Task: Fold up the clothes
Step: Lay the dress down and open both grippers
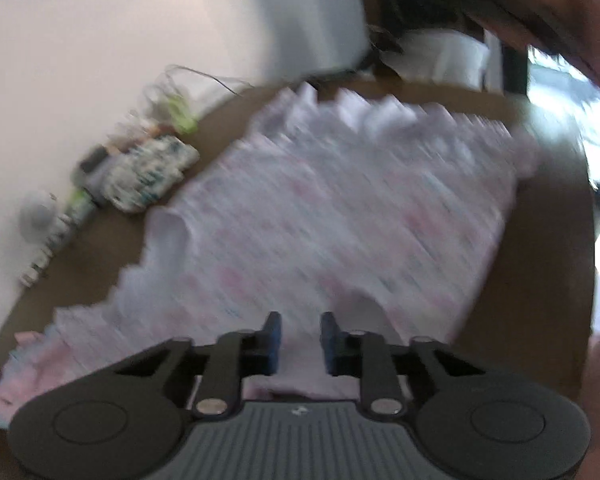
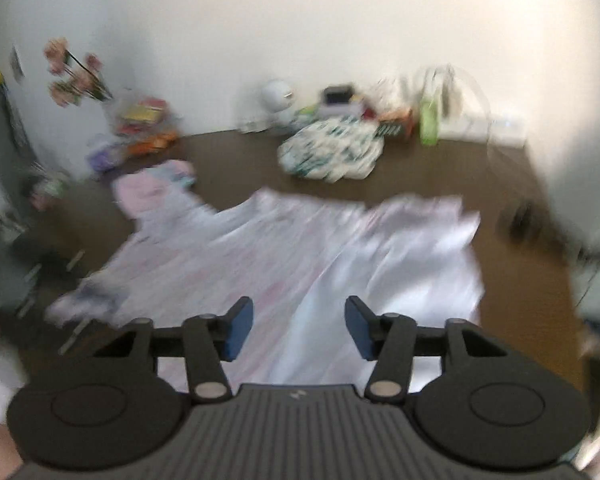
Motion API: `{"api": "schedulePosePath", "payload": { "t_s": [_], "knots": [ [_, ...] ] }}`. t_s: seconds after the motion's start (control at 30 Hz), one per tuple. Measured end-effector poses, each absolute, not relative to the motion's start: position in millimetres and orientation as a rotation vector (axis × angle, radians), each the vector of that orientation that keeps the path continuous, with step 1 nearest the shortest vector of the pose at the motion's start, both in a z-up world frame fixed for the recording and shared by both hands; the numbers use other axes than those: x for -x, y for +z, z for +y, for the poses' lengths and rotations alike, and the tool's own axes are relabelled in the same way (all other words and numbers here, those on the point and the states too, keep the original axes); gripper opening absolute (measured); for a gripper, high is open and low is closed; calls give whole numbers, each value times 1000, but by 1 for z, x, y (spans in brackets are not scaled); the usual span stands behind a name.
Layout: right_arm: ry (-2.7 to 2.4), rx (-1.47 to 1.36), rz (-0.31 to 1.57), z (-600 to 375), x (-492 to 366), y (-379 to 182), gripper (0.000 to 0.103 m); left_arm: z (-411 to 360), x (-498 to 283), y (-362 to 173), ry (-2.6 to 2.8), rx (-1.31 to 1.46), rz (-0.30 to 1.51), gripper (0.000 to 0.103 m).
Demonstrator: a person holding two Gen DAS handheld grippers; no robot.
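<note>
Colours on my feed right now, blurry as it is

The garment (image 1: 340,216) I'm working is white with a faint pink and bluish print, and it goes solid pale pink at one end (image 2: 140,190). It's on a dark brown worktop (image 2: 512,280) against a white wall (image 2: 300,20). My fingers (image 2: 238,330) have blue pads on black arms, same on the other gripper (image 1: 274,340). At the back I see a white cloth with a dark green pattern (image 2: 332,152), a lime green bottle (image 2: 428,124) and pink flowers (image 2: 74,74).

Table: brown (image 2: 500,168), beneath me.
By my far wall: patterned pouch (image 2: 332,152), white round toy (image 2: 278,98), pink flowers (image 2: 74,74), green bottle (image 2: 429,122).
</note>
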State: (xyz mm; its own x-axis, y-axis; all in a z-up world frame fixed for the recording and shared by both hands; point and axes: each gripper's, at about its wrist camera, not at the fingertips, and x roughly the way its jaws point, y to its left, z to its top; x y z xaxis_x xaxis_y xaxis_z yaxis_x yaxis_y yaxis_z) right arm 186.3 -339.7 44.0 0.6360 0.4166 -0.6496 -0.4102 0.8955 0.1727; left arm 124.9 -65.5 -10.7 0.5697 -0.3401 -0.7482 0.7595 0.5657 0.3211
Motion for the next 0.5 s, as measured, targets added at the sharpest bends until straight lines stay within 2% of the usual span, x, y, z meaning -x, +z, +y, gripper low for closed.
{"api": "schedulePosePath", "payload": {
  "t_s": [0.07, 0.23, 0.33, 0.5],
  "knots": [
    [434, 62, 789, -327, -222, 43, 35, -65, -121, -21, -731, -687, 699, 15],
    [320, 248, 894, -297, -306, 5, 35, -63, -125, -33, -766, -656, 690, 14],
    [270, 368, 917, -284, -335, -23, 34, -66, -128, -34, -816, -658, 682, 9],
    [256, 321, 894, -284, -360, -42, 33, -62, -129, -31, -921, -653, 706, 0]
  ]
}}
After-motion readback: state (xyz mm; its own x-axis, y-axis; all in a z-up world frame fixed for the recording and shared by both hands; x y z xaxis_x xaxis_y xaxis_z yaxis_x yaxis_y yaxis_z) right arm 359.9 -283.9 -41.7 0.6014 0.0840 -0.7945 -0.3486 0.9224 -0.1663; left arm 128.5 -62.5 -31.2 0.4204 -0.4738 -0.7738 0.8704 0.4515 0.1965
